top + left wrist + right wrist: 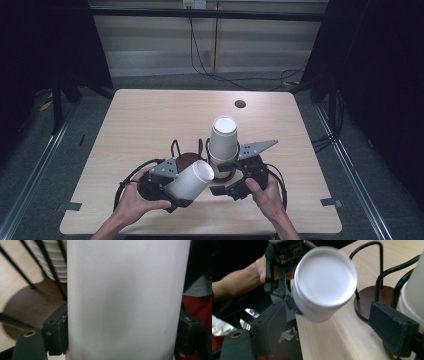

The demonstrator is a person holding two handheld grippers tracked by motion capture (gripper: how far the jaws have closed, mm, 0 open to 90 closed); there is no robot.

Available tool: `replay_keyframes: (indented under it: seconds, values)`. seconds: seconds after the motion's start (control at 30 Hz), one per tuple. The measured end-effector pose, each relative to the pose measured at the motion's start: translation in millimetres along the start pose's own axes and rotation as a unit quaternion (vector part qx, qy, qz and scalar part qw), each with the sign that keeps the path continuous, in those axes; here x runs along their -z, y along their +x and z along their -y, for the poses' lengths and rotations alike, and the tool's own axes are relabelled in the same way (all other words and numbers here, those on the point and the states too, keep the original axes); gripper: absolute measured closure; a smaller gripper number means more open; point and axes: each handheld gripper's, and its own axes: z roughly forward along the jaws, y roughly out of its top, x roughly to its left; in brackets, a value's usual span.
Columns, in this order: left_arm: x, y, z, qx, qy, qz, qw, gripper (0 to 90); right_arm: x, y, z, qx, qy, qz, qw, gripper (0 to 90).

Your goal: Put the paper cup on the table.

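Your left gripper (186, 186) fingers grasp a cup (190, 181); the right gripper (226, 176) is released. Squeeze harder and the cup may crumple, or hit the stack (223, 141).

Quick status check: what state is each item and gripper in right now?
Left gripper: shut on single cup.
Single cup: held tilted, off the table.
Cup stack: upright in wire holder.
Wire holder: standing on table.
Right gripper: open, beside cup stack.

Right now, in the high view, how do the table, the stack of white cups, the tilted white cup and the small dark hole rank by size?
1. Table
2. Stack of white cups, slightly bigger than the next
3. Tilted white cup, nearer the camera, so unsure
4. Small dark hole
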Motion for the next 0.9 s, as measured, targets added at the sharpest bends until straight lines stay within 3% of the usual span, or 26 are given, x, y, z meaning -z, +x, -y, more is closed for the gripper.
replay_keyframes:
  seconds: [0.17, 0.3, 0.33, 0.57, 0.67, 0.73, 0.9]
  values:
    - [3.0, -1.0, -1.8, -0.015, 0.02, 0.003, 0.9997, 18.9, -4.9, -0.1, 1.3, 0.014, 0.03, -0.01, 0.9994, 21.5]
    - [2.3, -2.6, -2.8, -0.016, 0.048, -0.001, 0.9987, 18.9, -5.5, 2.2, -0.8, 0.027, 0.034, -0.007, 0.999, 23.0]
    - [2.2, -2.4, -2.9, -0.016, 0.054, -0.001, 0.9984, 18.9, -4.3, 2.5, -1.3, 0.027, 0.032, -0.017, 0.999, 23.4]
    - [0.9, -0.4, -3.4, -0.014, 0.07, 0.0, 0.9974, 18.9, -7.4, 1.7, 0.0, 0.029, 0.068, -0.016, 0.9971, 15.1]
    - [-1.0, -0.1, -9.4, -0.021, 0.086, 0.001, 0.9961, 18.9, -8.3, 0.6, -2.9, 0.031, 0.079, -0.021, 0.9962, 14.7]
    - [-1.6, 0.7, -14.5, -0.03, 0.097, 0.001, 0.9949, 18.9, -8.3, 0.9, -5.6, 0.034, 0.085, -0.012, 0.9958, 15.4]
    - [0.1, 0.4, -25.9, -0.043, 0.119, -0.007, 0.9919, 18.9, -8.2, 0.6, -14.3, 0.045, 0.127, -0.01, 0.9908, 18.0]
